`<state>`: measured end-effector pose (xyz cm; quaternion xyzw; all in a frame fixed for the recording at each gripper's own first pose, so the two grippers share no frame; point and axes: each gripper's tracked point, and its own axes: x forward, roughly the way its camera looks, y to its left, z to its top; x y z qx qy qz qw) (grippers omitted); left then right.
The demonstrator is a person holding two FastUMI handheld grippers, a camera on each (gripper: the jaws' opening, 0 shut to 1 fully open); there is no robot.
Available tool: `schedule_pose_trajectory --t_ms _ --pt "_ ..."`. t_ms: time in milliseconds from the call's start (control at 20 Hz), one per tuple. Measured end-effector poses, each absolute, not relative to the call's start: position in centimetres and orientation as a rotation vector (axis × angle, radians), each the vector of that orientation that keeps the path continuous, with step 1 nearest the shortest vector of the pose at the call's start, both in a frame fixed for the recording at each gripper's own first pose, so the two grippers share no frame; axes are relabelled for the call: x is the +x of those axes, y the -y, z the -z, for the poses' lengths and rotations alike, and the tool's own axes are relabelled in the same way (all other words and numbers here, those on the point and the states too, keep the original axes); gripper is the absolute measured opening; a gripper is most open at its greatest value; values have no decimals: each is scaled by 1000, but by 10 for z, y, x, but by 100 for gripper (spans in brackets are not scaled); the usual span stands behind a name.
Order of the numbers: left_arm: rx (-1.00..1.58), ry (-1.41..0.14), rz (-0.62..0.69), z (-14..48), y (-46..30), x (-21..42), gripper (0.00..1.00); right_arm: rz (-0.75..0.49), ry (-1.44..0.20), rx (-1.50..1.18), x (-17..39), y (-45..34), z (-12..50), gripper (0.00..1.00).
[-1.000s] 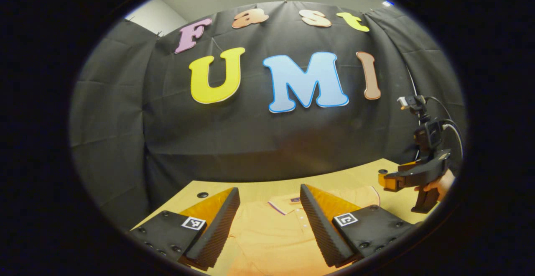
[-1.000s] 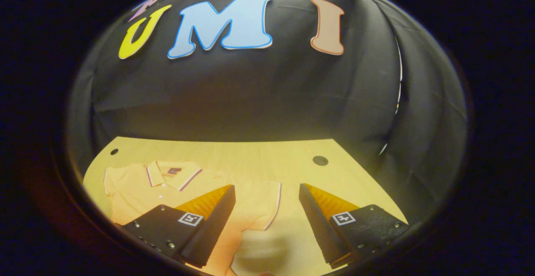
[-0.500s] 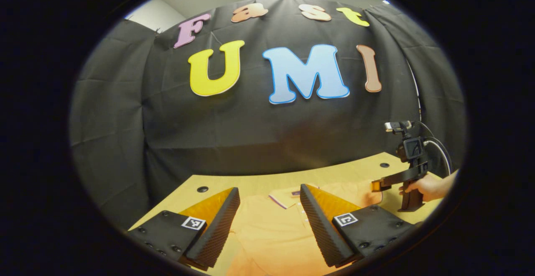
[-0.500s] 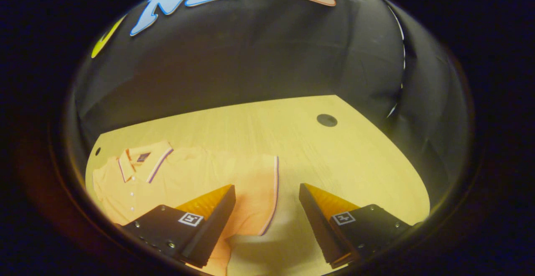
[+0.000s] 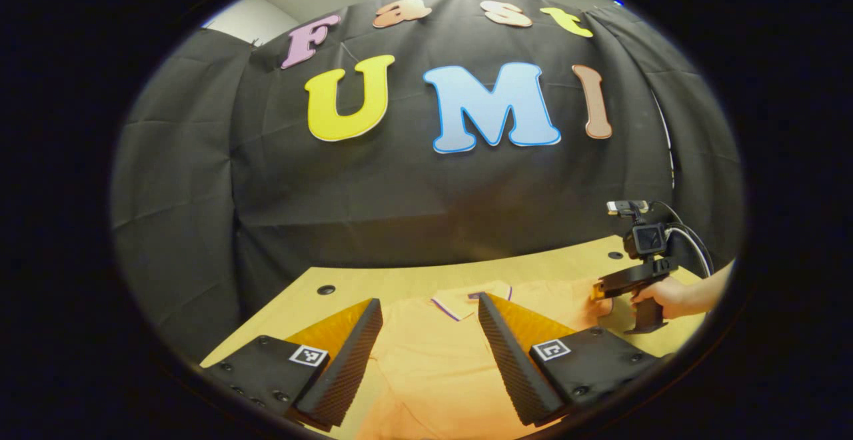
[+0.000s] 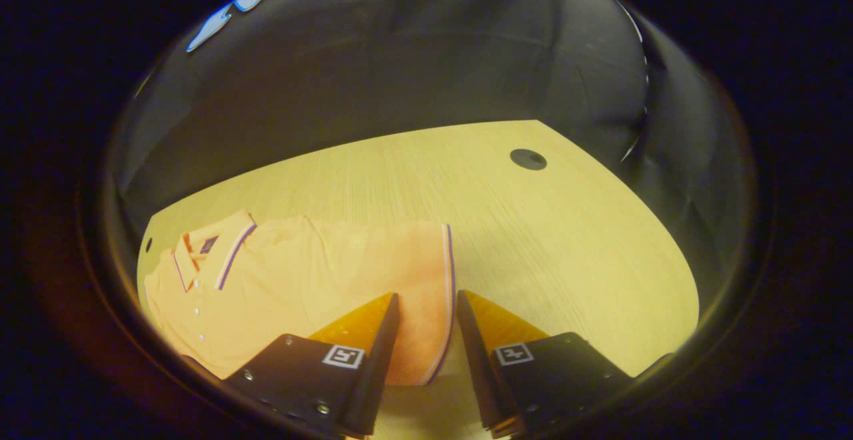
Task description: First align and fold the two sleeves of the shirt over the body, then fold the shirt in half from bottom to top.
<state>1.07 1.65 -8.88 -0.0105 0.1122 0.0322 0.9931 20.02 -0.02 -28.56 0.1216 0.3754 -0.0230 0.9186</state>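
The right gripper (image 6: 426, 307) is straddling the striped cuff of the shirt's sleeve (image 6: 426, 273), its fingers narrowed but a gap still showing between them (whether they are pinching cloth is hard to make out). The left gripper (image 5: 430, 313) is hovering, fingers wide apart, over the orange shirt (image 5: 426, 367) lying flat on the wooden table (image 6: 533, 227). The shirt's lower part is cut off. Half a second ago the right fingers were spread wider.
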Motion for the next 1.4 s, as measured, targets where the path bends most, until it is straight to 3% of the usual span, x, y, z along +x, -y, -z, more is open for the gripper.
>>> schedule_pose_trajectory --t_ms 50,100,150,200,350,600,1000,1350,1400 --pt "-22 -225 -67 89 -18 10 96 39 -775 253 199 -1 284 41" --pt "-23 -223 -69 90 -19 9 96 36 -779 253 199 -3 285 36" --pt "-22 -221 -72 89 -21 8 96 34 -778 251 199 -3 285 22" --pt "-22 -219 -76 89 -22 8 96 27 -773 243 199 -5 284 22" --pt "-19 -216 -88 89 -28 4 96 52 -763 225 200 -5 277 4" --pt "-33 -221 -109 93 -37 -3 99 19 -659 114 199 -11 241 4" --pt "-73 -235 -173 105 -59 -10 96 -168 -534 -75 179 -82 199 4" --pt "-53 -232 -248 112 -92 -14 99 -266 -582 -133 165 -128 220 5" --pt "-44 -236 -253 115 -98 -13 96 -269 -595 -129 163 -130 223 6"
